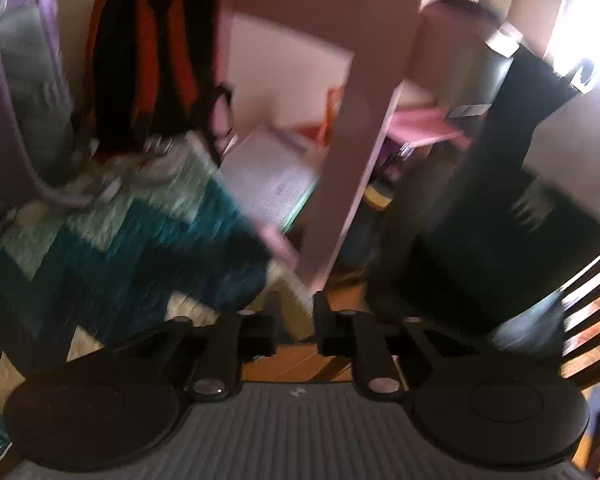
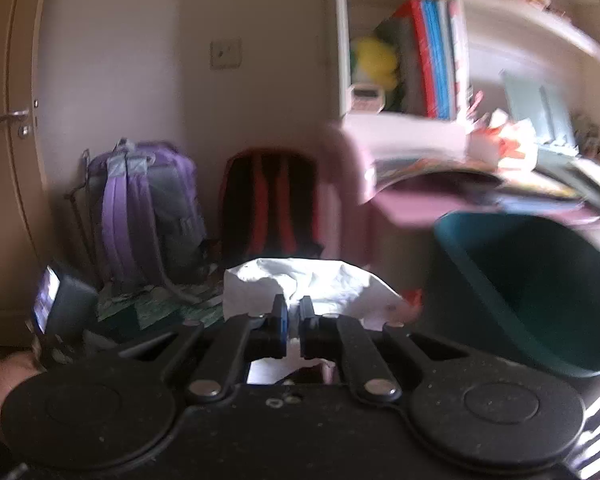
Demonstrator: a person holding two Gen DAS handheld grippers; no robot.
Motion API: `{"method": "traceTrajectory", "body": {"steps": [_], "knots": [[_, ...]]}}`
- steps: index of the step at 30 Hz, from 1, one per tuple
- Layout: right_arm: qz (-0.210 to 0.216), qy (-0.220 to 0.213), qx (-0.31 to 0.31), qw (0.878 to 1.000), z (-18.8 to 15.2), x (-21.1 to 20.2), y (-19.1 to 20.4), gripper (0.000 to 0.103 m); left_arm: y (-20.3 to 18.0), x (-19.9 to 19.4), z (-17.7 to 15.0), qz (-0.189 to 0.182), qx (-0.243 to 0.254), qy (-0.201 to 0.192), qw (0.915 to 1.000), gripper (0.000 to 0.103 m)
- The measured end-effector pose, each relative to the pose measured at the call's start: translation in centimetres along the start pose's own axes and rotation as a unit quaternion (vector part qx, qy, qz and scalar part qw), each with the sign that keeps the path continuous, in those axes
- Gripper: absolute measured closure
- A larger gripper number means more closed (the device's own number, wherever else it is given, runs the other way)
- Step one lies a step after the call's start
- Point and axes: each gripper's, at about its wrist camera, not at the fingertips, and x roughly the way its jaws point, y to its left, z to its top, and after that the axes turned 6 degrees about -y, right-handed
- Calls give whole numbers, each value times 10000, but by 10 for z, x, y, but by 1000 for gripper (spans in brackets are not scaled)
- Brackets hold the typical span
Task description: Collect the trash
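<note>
In the right wrist view my right gripper (image 2: 293,310) is shut on a crumpled white paper (image 2: 312,284), held in the air. A teal waste bin (image 2: 540,292) is just to its right, tilted with its mouth facing me. In the left wrist view my left gripper (image 1: 295,312) has its fingers a small gap apart with nothing between them; it hangs above the wooden floor near a pink desk leg (image 1: 348,152). The view is blurred by motion.
A purple backpack (image 2: 148,216) and a black and orange backpack (image 2: 272,204) lean on the wall. A teal patchwork rug (image 1: 132,240) covers the floor. A pink desk (image 2: 500,196) holds papers under white shelves (image 2: 412,60). A dark chair (image 1: 592,320) stands at the right.
</note>
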Motion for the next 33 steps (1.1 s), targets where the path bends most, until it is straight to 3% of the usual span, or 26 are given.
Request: {"method": "traceTrajectory", "body": {"steps": [1,5,6,16,22,25,33], "knots": [[20,53,14,10000,-6,10,5,99,7,8,-8,36,20,90,10000,74],[147,268,165,9994,-36,53,21,99,38,48,-48,160,96,402,9990,26],[147,347,200,9991,-46,67,25,99,45,59,-58,188,101,450,9988,21],[138,836,678,9941,-120,163,41,98,87,184,-163,174,230,1438,9892,21],[-1,710,679,9952,-141,189,38,98,99,247,-212,25,306,1822,9828,21],[132,824,691,9941,-152,201,35,98,98,280,-234,-35,385,2026,9785,21],[397,1081,1013,9882,-167,228,28,98,106,364,-288,235,287,2664,9631,21]]}}
